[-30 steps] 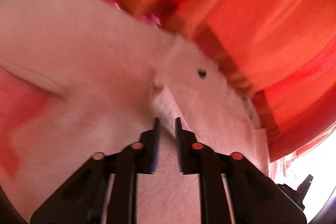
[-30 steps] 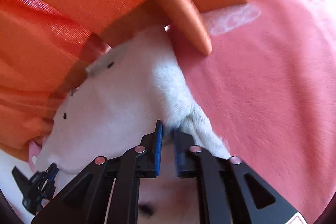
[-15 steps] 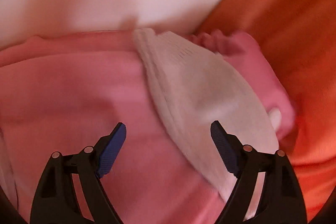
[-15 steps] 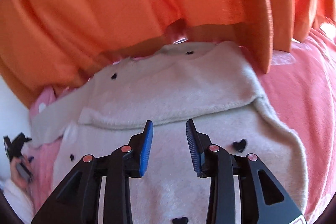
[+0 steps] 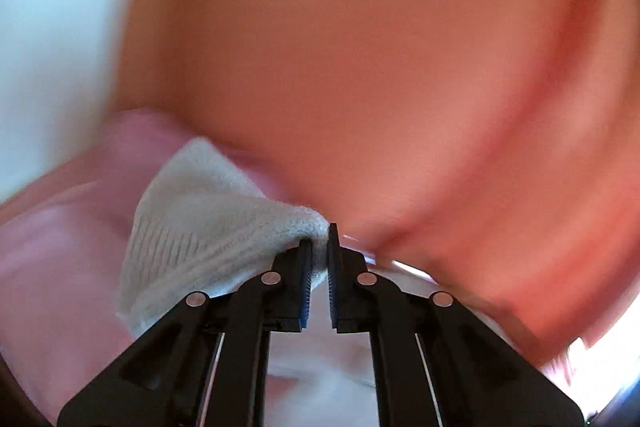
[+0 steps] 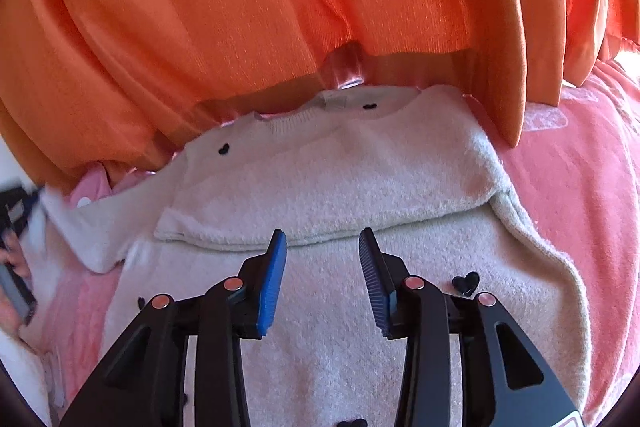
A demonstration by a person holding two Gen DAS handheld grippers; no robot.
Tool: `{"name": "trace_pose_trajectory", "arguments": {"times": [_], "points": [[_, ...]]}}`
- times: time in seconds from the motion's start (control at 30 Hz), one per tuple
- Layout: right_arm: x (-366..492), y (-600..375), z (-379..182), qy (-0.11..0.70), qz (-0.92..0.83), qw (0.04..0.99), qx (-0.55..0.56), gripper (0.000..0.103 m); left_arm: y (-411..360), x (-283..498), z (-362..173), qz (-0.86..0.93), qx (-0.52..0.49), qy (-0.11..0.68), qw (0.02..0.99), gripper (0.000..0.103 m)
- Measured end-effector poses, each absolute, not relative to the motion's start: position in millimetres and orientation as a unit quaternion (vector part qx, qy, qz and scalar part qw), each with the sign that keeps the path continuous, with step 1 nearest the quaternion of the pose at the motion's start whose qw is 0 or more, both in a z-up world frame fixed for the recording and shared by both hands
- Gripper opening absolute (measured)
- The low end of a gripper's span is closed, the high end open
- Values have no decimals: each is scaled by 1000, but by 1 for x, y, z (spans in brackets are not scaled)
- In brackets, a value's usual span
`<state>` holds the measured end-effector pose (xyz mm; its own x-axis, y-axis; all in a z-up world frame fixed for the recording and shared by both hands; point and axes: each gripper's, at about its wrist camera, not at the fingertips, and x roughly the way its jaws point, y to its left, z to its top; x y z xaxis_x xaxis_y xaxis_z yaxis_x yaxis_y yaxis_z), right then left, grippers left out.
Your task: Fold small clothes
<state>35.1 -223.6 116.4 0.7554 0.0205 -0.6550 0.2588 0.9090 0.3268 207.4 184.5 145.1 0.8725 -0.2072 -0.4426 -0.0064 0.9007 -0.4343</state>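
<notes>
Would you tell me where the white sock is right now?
In the left wrist view, the sock hangs lower left, pinched at one end in the left gripper, over pink fabric.

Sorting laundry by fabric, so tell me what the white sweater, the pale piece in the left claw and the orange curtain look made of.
White sweater: looks like fuzzy, matte knit; nubby pile, ribbed collar, small black hearts.
Pale piece pinched in the shut left claw: ribbed knit, matte; the rows of stitches show. Fibre unclear.
Orange curtain: thin woven cloth with a slight sheen; fine weave lines, soft pleats.
</notes>
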Motion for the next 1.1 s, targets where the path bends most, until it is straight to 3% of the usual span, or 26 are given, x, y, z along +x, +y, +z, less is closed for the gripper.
{"name": "trace_pose_trajectory", "arguments": {"times": [0.1,0.23,0.3,0.4,0.47,0.53,0.63,0.83,0.97,1.0,1.07,1.1], "points": [[34,-235,117,339,-75,914,209,41,78,195,148,-154,-171,274,934,6],[37,-257,111,348,-95,907,217,45,-37,188,68,-215,-142,372,892,11],[40,-272,105,355,-104,899,235,47,-54,186,26,-207,-148,423,870,16],[43,-286,100,360,-102,888,266,48,-31,181,-10,-169,-188,444,860,33],[48,-289,98,364,-90,882,285,50,4,174,-5,-138,-216,431,865,52],[56,-285,95,372,-75,878,292,51,41,159,3,-91,-229,421,873,59],[67,-265,94,382,-51,877,285,52,98,150,7,-25,-259,406,876,63],[108,-189,105,376,-49,920,100,58,117,165,-13,27,-253,418,872,63],[160,-155,91,405,-40,912,47,59,133,173,-17,9,-291,423,858,63],[172,-149,84,418,-41,907,28,57,136,167,-17,9,-291,424,857,63],[195,-146,75,446,-39,894,2,16,133,173,-19,6,-299,426,854,63],[197,-154,82,443,-38,896,20,11,135,170,-22,4,-304,426,852,63]]}}
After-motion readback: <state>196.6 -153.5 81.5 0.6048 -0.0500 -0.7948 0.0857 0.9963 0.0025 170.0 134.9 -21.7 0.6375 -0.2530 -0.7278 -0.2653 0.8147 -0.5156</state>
